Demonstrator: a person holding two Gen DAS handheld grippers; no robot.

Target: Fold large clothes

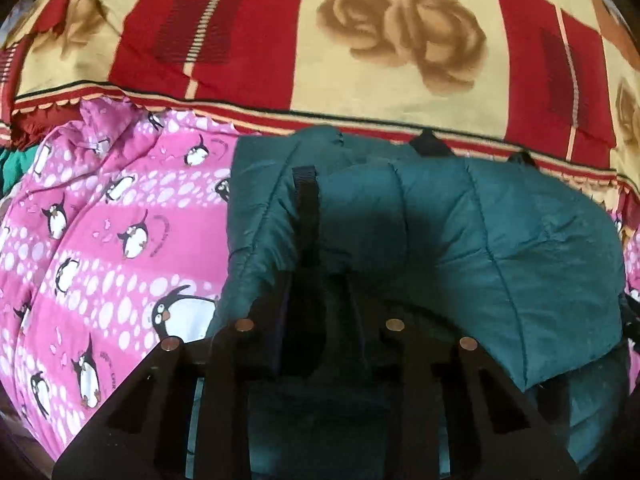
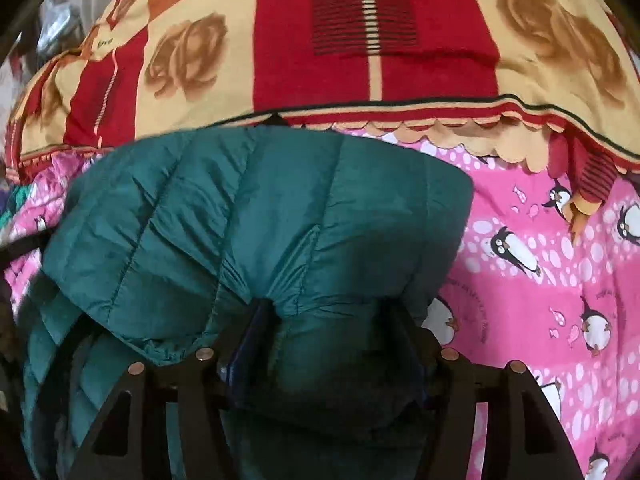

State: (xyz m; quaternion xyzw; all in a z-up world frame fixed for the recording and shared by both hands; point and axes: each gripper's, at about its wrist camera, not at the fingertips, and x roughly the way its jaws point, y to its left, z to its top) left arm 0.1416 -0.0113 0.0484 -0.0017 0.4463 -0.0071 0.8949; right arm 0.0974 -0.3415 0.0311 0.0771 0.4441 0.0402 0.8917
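A teal quilted puffer jacket lies bunched on a pink penguin-print sheet; it also shows in the right wrist view. My left gripper is shut on a fold of the jacket beside a black strap; its tips are dark and partly in shadow. My right gripper is closed on a thick bunch of jacket fabric that bulges between its fingers. The jacket's lower layers hang under both grippers.
A red and cream blanket with brown rose prints covers the far side of the bed and also shows in the right wrist view. The pink sheet extends to the right of the jacket. Clutter sits at the far left.
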